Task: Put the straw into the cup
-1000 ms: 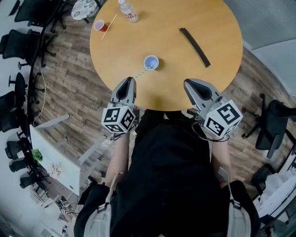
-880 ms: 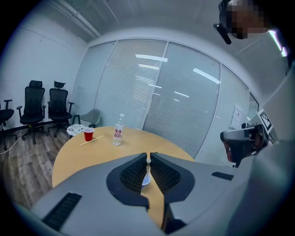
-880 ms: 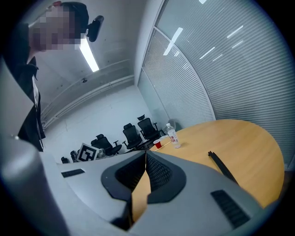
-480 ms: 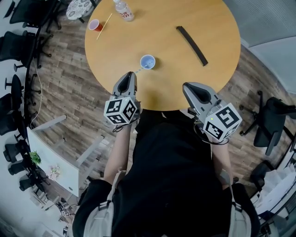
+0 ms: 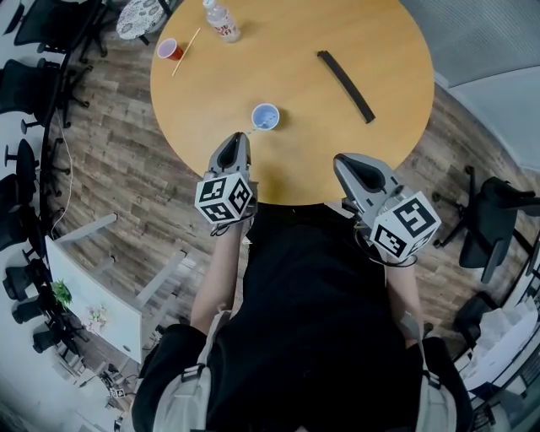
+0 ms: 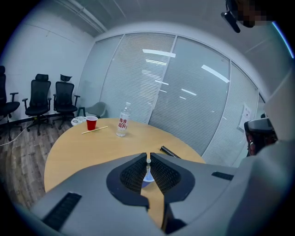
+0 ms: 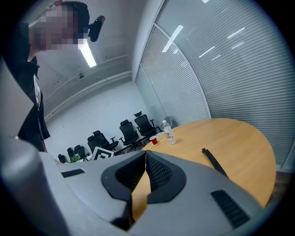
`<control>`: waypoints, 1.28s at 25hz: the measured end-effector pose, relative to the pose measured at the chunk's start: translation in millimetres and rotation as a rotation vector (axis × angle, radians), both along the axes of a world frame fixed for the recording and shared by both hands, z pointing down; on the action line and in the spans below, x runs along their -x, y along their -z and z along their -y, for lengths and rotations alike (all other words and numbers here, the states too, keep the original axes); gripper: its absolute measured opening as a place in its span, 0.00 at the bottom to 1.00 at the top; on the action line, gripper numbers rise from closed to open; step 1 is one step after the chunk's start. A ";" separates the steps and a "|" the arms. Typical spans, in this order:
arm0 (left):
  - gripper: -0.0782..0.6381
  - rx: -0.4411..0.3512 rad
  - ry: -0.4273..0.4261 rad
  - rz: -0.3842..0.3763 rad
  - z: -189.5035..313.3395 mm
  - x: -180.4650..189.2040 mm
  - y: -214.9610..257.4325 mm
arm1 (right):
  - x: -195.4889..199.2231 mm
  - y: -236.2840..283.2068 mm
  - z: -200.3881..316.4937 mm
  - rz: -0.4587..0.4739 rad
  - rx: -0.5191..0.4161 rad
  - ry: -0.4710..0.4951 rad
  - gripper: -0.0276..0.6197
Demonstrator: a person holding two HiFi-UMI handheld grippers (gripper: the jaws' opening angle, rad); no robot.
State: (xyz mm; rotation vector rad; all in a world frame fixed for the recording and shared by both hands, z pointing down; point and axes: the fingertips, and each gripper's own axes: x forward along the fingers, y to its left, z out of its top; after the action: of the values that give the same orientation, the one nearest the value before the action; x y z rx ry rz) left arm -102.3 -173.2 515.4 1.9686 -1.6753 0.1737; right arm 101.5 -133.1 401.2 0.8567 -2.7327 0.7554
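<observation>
A small blue cup stands on the round wooden table, near its front edge. A thin pale straw slants from the cup's near rim back to my left gripper. In the left gripper view the straw stands between the pads, which are shut on it. The blue cup shows just behind the jaws. My right gripper hovers at the table's front edge, right of the cup. Its jaws meet at the tips with nothing between them.
A red cup, a wooden stick and a water bottle sit at the table's far left. A black strip lies at the right. Office chairs stand on the floor to the left.
My left gripper has moved closer to the blue cup with the straw, so less of the straw shows between them. The right gripper has stayed put.
</observation>
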 end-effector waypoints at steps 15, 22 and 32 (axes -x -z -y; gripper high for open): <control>0.16 0.025 0.020 0.011 6.0 -0.9 -19.8 | -4.6 -5.2 -1.2 -0.015 0.011 -0.010 0.07; 0.16 0.028 -0.003 0.004 4.4 -5.6 -21.2 | -3.9 -4.9 -3.0 -0.011 0.010 -0.005 0.07; 0.29 0.036 -0.010 0.006 4.2 -9.2 -22.0 | -6.9 -4.7 -5.1 -0.006 0.005 -0.009 0.07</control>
State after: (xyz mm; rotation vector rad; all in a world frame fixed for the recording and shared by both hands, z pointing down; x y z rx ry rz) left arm -93.0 -177.4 537.4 1.9526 -1.6544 0.2118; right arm 108.5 -128.0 405.9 0.8689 -2.7221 0.7597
